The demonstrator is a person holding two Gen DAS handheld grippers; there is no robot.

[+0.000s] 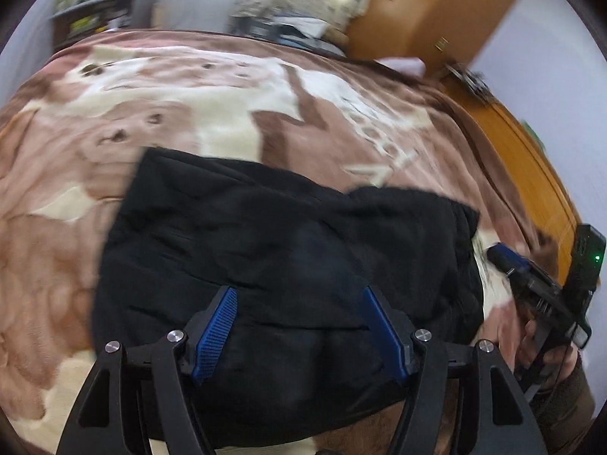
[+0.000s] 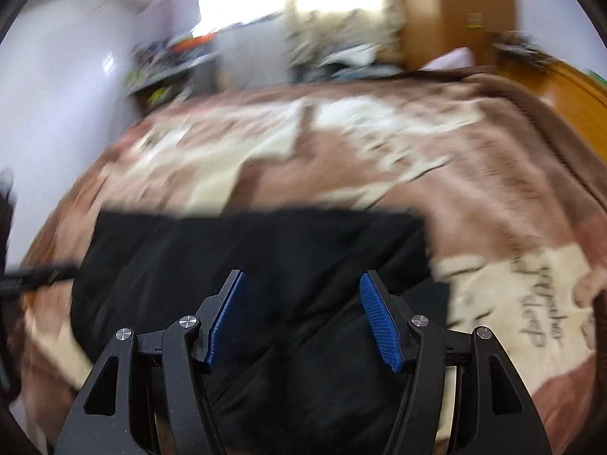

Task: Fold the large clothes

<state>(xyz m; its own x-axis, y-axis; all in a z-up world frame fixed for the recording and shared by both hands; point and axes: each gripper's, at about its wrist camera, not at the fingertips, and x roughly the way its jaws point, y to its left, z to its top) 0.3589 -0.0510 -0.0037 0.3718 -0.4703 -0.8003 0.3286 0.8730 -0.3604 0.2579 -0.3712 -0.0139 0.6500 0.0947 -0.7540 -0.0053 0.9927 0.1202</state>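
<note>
My left claw (image 1: 299, 326) was spread wide, pinching nothing, and it hung just above the near part of the coat (image 1: 288, 250). My right claw (image 2: 303, 318) was spread the same way, also holding nothing, with the coat (image 2: 258, 265) right under its fingers. In the left view I could see the right claw (image 1: 538, 288) off at the coat's right edge, my hand (image 1: 546, 349) wrapped round its grip.

The coat was black and puffy, and it lay on the blanket (image 1: 189, 113) that covered the bed, near my edge of it. It looked already folded down to a thick, roughly square bundle: no sleeves stuck out that I could see, and the far edge ran fairly straight. A small flap sat a little loose at the far right corner. I judged the folding mostly done, perhaps finished. What was left, if anything, was one more fold in half or a tidy of that corner and a smoothing of the top. The right view was badly smeared, so I could not tell finer creases from it.

As for containers, I saw no basket, box or drawer near the coat. A wardrobe (image 1: 428, 7) stood shut beyond the bed, its contents hidden. Shelves (image 1: 102, 7) at the far left held clutter too blurred to name.
</note>
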